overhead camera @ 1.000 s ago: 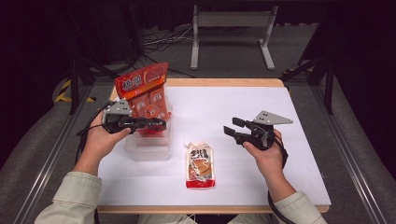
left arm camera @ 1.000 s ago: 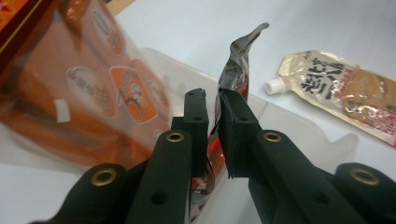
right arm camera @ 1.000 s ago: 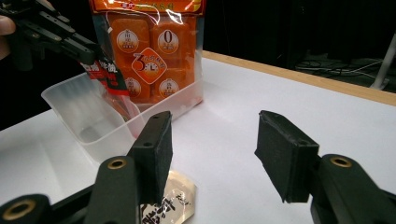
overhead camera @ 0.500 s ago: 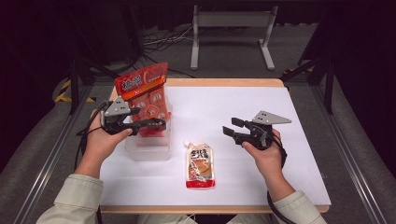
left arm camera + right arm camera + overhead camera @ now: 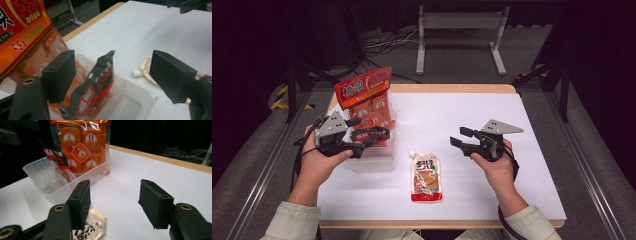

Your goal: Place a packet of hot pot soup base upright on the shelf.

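A black-and-red sachet (image 5: 97, 85) stands in a clear plastic bin (image 5: 372, 162) and leans on a tall orange snack bag (image 5: 364, 97) at the bin's back. My left gripper (image 5: 374, 140) hovers over the bin. Its jaws have just been opening, and in the left gripper view the sachet stands between the pads (image 5: 60, 75) with a gap on each side. A spouted sauce pouch (image 5: 427, 177) lies flat on the white table, right of the bin. My right gripper (image 5: 457, 137) stands open above the table to the pouch's right, with nothing between its jaws.
The white tabletop (image 5: 452, 110) has a wooden edge at the back. Beyond it stand a metal stand (image 5: 459, 22) and cables on the dark floor. In the right gripper view the bin (image 5: 47, 180) sits ahead on the left and the pouch (image 5: 92, 227) lies just below the jaws.
My left gripper's jaws have opened and let go of the black-and-red sachet, and the hand has drawn back a little to the left. The right hand has stayed put.
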`<state>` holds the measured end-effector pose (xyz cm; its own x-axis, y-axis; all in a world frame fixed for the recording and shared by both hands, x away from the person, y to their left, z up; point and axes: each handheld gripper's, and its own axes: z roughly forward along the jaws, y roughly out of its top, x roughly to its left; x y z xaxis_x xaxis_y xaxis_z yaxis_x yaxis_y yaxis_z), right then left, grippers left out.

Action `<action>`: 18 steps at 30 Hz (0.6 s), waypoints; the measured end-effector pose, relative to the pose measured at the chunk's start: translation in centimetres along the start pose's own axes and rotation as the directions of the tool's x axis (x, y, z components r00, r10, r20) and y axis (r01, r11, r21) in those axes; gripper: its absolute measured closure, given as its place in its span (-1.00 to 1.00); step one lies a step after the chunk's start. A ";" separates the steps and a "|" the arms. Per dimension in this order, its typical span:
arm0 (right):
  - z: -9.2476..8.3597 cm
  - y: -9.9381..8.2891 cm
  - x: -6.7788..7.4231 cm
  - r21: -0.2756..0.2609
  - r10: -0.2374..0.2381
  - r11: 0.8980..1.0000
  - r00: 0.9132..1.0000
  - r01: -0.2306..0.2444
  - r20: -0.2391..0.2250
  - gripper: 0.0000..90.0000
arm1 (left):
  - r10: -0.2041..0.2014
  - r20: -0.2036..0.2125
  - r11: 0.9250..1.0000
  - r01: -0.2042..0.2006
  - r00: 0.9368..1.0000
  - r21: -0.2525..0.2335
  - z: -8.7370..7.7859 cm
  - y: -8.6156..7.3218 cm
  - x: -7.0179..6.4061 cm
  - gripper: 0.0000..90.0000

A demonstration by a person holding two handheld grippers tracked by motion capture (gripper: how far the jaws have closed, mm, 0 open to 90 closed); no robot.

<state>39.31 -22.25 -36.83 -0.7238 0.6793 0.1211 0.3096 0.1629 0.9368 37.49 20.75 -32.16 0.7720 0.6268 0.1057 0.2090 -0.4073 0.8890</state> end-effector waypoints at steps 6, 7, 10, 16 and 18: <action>0.2 -0.1 0.2 0.008 -0.007 1.000 1.000 0.007 -0.010 -0.07 | -0.058 0.027 0.997 0.060 0.998 -0.052 -1.1 -1.0 -1.3 -0.65; 0.3 -0.1 0.2 0.009 -0.008 1.000 1.000 0.008 -0.012 -0.07 | -0.062 0.033 0.996 0.064 0.998 -0.056 -1.2 -1.1 -1.4 -0.65; 0.4 -0.3 0.2 0.015 -0.008 1.000 1.000 0.008 -0.014 -0.08 | -0.075 0.023 0.996 0.077 0.997 -0.052 -1.5 -1.3 -1.5 -0.65; 0.7 -0.4 0.4 0.023 -0.017 1.000 0.999 0.018 -0.027 -0.10 | -0.162 0.067 0.984 0.166 0.985 -0.063 -1.9 -2.2 -1.6 -0.65; 0.8 -0.5 0.4 0.024 -0.021 0.999 0.999 0.022 -0.030 -0.10 | -0.156 0.054 0.986 0.159 0.986 -0.059 -2.1 -2.5 -1.8 -0.65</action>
<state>39.39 -21.52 -37.52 -0.7482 0.6541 0.1108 0.3086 0.1952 0.9310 34.27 22.02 -33.67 0.7616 0.6454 -0.0584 0.2934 -0.2630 0.9191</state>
